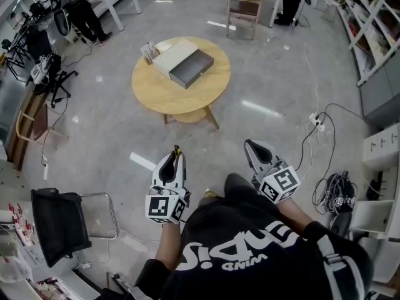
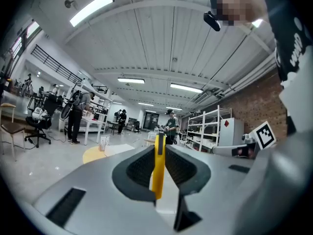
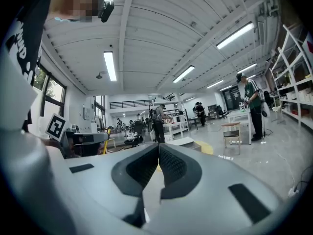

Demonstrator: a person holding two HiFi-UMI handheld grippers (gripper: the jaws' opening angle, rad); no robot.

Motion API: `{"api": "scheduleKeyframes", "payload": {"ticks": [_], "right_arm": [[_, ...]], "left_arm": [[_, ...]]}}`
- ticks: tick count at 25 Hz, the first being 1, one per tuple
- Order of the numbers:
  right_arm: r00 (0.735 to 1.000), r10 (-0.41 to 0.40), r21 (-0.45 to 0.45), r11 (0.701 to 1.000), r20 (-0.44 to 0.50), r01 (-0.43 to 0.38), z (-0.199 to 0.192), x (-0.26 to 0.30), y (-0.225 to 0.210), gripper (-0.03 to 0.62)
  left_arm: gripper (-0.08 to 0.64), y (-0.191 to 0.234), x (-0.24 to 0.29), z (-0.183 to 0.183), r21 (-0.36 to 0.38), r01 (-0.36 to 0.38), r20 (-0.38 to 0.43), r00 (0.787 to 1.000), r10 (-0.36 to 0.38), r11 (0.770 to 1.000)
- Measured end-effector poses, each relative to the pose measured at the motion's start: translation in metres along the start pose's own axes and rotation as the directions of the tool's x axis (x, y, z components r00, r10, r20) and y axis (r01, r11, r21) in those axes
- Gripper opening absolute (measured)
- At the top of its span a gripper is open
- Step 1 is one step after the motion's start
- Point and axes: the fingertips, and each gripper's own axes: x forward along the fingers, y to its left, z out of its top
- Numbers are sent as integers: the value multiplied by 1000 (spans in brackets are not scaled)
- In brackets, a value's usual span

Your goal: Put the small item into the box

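Entry: carry phase, standing well short of the round table [image 1: 164,91].

Tongs: the left gripper [image 1: 175,155] is clamping the small item, a slim yellow stick [image 2: 158,166], upright between its pads, with the stick's dark end poking out past the tips. The right gripper [image 1: 250,145] is carrying nothing, and its jaws are pressing together.

Risks I am watching:
- The stick is being held across a narrow contact only. I am judging that a jolt while closing on the table could let it pivot or slide out onto the floor, well away from the table.
- Because the stick is protruding beyond the tips, a steep descent could stub it on the box wall and lever it out of the pads.
- A card stand [image 1: 149,50] is standing on the table just beside the box's far-left corner, so a wide approach from that side could knock it over.
- Cables [image 1: 319,144] are trailing on the floor to the right of the table, and I am keeping the path off them.

Containers: the box [image 1: 191,68] is sitting on the far half of the table as a grey tray open upward, with a white lid [image 1: 174,55] touching its left side. I am seeing nothing in the tray, though at this range I cannot be sure.
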Motion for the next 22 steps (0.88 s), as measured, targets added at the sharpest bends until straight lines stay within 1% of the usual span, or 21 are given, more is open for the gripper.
{"api": "scheduleKeyframes", "payload": {"ticks": [6,16,22], "right_arm": [[999,-46,7,999,11,46,1,2,2,3],[999,-39,0,999,4,39,-5,45,-7,3],[999,-51,8,999,9,51,-7,66,-33,4]], "left_arm": [[71,9,3,5,-6,30,12,999,-30,1000],[71,32,33,10,-5,43,33,999,-43,999],[71,44,65,4,-9,46,25,999,-46,999]]}}
